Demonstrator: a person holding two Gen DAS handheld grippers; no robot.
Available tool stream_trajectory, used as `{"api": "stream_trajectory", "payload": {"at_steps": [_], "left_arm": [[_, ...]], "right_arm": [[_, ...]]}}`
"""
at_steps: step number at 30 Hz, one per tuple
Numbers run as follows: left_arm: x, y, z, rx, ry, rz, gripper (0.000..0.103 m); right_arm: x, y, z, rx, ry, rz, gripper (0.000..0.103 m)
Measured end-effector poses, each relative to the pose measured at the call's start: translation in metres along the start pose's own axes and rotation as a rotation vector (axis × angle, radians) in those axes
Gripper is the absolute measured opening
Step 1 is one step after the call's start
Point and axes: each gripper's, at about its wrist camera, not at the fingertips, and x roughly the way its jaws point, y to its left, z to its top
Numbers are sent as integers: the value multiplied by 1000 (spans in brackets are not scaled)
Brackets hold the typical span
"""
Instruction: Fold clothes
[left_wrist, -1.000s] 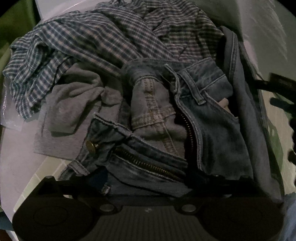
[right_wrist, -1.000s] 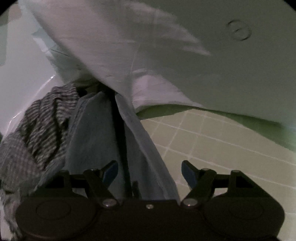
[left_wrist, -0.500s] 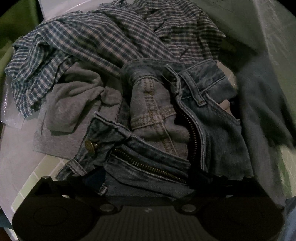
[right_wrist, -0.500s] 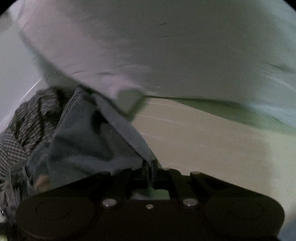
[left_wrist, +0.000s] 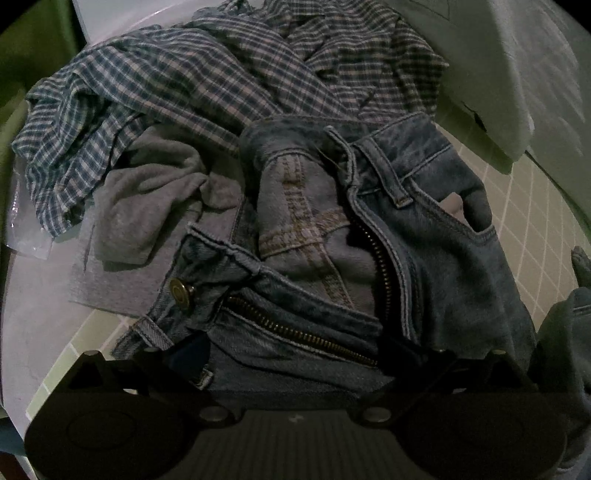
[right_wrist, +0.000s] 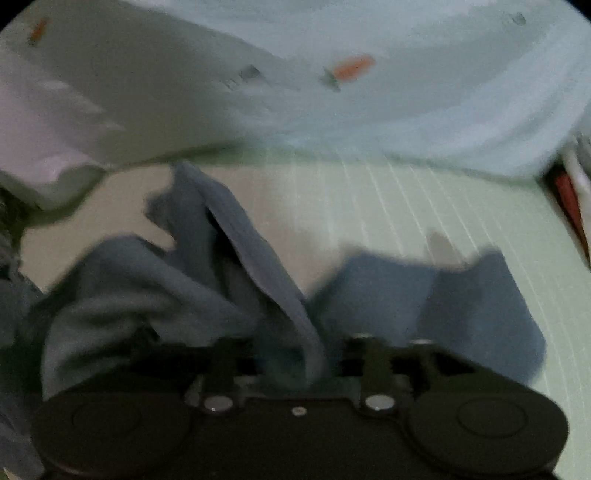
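Observation:
Blue jeans (left_wrist: 424, 240) lie crumpled with the fly unzipped and the brass button showing. My left gripper (left_wrist: 291, 354) is open, its fingers spread wide at the waistband with denim lying between them. Behind the jeans are a blue plaid shirt (left_wrist: 177, 85) and a grey garment (left_wrist: 147, 206). In the blurred right wrist view my right gripper (right_wrist: 306, 365) is shut on a fold of a blue jeans leg (right_wrist: 258, 266), which drapes over the mat. That leg also shows at the right edge (left_wrist: 569, 325) of the left wrist view.
A green gridded mat (right_wrist: 406, 206) covers the surface. A white sheet (left_wrist: 491, 66) lies at the back right, and pale cloth with orange marks (right_wrist: 369, 92) fills the far side. A clear plastic bag (left_wrist: 26, 232) sits at the left under the shirt.
My right gripper closed on the jeans leg and pulled it away to the right, off the side of the pile. The left gripper and the waistband stayed put.

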Motion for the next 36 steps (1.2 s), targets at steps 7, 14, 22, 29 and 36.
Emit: {"api": "stream_trajectory", "payload": {"at_steps": [7,14,22,29,36], "left_arm": [[-7,8,-5,-3,8,-40,99],[-11,5,-8,9,-2,-34,99],[-28,0,-25,81,-41,8,99],[-37,-11,-39,103,-66,63,99],[-43,-16,-55,8,-51,49,99]], "right_arm": [[33,28,36,6,-64,58,77],[35,17,41,26,-42,92,12],[-119,-58,-28,71,-261,-218,11],[-142,-130,-119,223,-92,-249,11],[-97,-128,-117,78,21,-106,12]]}}
